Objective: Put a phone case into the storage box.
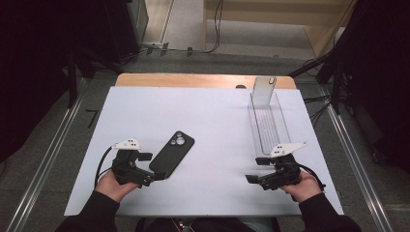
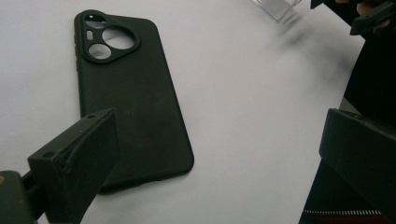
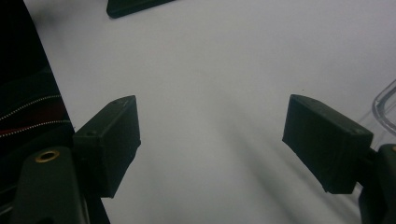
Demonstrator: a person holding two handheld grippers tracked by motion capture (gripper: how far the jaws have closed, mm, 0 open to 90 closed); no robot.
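A black phone [image 1: 172, 153] lies camera side up on the white table sheet [image 1: 212, 116], left of centre. My left gripper [image 1: 151, 167] stands open at the phone's near end, held low in a hand. In the left gripper view its jaws are wide apart, and one black pad overlaps the near corner of the phone [image 2: 130, 102] without pressing on it. My right gripper [image 1: 257, 170] is open near the front right, pointing left. Bare sheet lies between its pads [image 3: 210, 116]. A corner of the phone [image 3: 135, 5] shows far off.
A long clear plastic box [image 1: 268, 123] lies at the right, its lid [image 1: 263, 91] standing up at the far end. Its near end sits just beyond my right gripper. The sheet's front edge runs close under both hands. Dark stands and cables flank the table.
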